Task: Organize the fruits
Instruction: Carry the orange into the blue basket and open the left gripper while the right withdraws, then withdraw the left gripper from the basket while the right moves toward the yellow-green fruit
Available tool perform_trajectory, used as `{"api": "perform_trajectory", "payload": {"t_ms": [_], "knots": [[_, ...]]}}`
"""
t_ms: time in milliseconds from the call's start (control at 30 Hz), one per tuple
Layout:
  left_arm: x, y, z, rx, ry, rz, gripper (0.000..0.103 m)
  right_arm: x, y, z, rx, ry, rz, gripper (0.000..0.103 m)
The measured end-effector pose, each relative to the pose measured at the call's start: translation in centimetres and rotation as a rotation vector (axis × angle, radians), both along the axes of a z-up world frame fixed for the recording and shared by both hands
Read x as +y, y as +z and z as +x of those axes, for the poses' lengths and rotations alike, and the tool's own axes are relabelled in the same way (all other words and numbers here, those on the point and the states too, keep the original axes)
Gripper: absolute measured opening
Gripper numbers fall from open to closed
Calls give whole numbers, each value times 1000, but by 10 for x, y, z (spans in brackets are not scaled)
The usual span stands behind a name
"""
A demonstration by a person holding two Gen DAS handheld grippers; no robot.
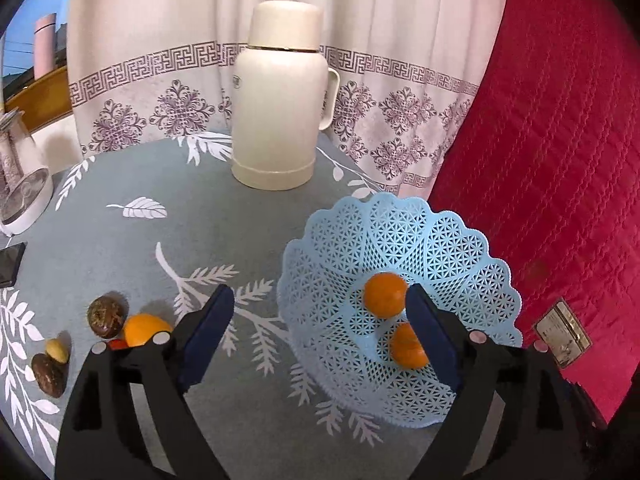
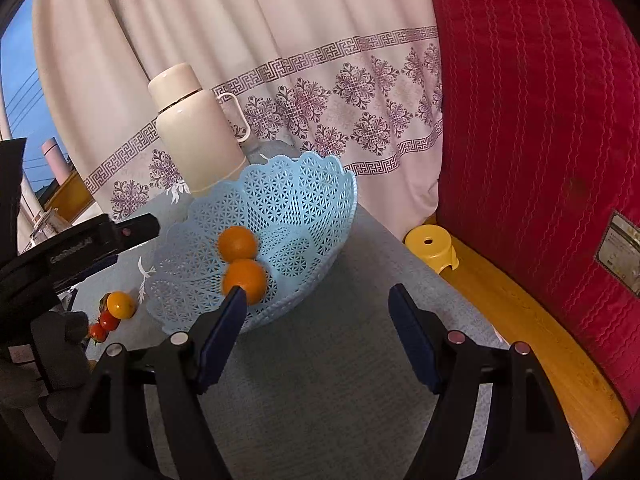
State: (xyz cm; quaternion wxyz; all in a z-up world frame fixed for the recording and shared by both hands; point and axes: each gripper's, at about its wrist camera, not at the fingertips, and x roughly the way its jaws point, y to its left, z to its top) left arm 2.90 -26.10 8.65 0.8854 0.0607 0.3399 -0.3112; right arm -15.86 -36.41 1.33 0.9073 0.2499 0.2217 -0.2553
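A light blue lattice basket (image 1: pixel 440 240) sits on the table at the right and holds two oranges (image 1: pixel 385 294), one behind the other (image 1: pixel 406 346). My left gripper (image 1: pixel 320 304) is open and empty over the basket's left rim. A third orange (image 1: pixel 142 329) lies on the cloth at the left, beside brown fruits (image 1: pixel 105 315) and a small yellow one (image 1: pixel 57 350). In the right wrist view the basket (image 2: pixel 304 188) holds both oranges (image 2: pixel 245 275); my right gripper (image 2: pixel 318 300) is open and empty just in front of it. The loose orange (image 2: pixel 120 305) and red fruits (image 2: pixel 108 320) lie at the left.
A cream thermos jug (image 1: pixel 280 112) stands at the back of the table (image 1: pixel 200 240). A kettle (image 1: pixel 20 176) and a phone (image 1: pixel 10 262) are at the left edge. A red quilted cushion (image 1: pixel 560 140) and a yellow stool (image 2: pixel 434 250) are at the right.
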Motion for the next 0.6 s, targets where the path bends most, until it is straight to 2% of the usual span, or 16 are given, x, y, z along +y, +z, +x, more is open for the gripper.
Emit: {"api": "perform_trajectory", "payload": {"t_ms": [167, 267, 600], "knots": [[10, 7, -4, -23, 23, -10, 90, 1, 0, 1, 0, 0, -2, 73], [17, 12, -8, -46, 44, -18, 94, 1, 0, 0, -1, 1, -5, 73], [44, 31, -17, -89, 95, -34, 94, 2, 1, 0, -6, 10, -15, 77]]}}
